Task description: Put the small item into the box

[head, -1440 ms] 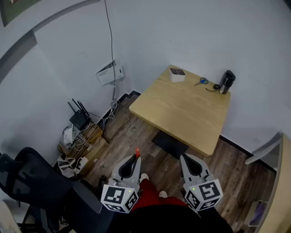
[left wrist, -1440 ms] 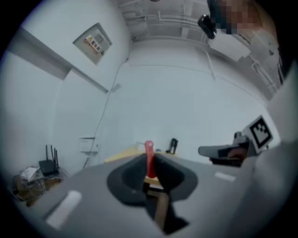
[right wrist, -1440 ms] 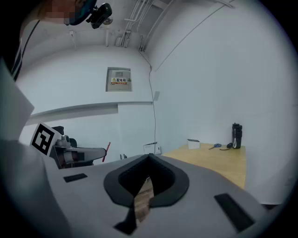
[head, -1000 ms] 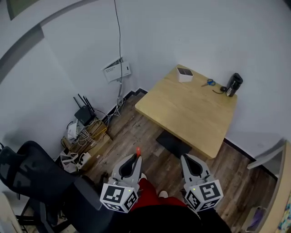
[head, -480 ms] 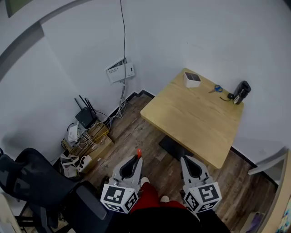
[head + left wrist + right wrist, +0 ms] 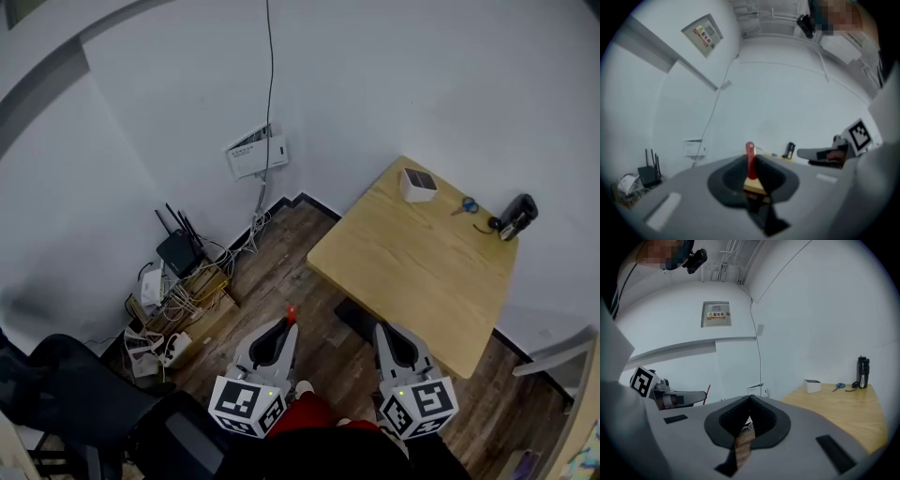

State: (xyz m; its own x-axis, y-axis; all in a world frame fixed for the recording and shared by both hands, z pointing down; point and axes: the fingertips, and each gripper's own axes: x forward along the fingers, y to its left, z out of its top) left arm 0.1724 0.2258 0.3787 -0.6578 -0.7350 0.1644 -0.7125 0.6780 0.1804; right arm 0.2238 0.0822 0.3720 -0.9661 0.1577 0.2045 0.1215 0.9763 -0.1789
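The left claw (image 6: pixel 283 330) is clamped on a slim small red item (image 6: pixel 292 314). The item stands upright out of the tips, right on the line where the two jaws meet. The left gripper view shows the same hold, with the item's red stem (image 6: pixel 750 157) rising from the closed tips and nothing else between them. The right claw (image 6: pixel 384 333) is held just beside the left one. Its jaws are together and hold nothing. In the right gripper view only a thin slit shows between them (image 6: pixel 750 399), with brown wood-plank floor (image 6: pixel 281 272) behind it.

Both claws hang low above that floor, off the near edge of the light wooden square counter (image 6: pixel 412 272). The small white open-topped box (image 6: pixel 418 184) sits on the counter's far corner by the wall. That puts it well apart from the red item, ahead of it and to the right. Blue-handled scissors (image 6: pixel 468 205) lie near the box on its right, and a black bottle (image 6: pixel 518 217) stands upright at the counter's far right edge.

On the floor to the left, against the wall, a black router with antennas (image 6: pixel 177 248) sits among a tangle of cables.
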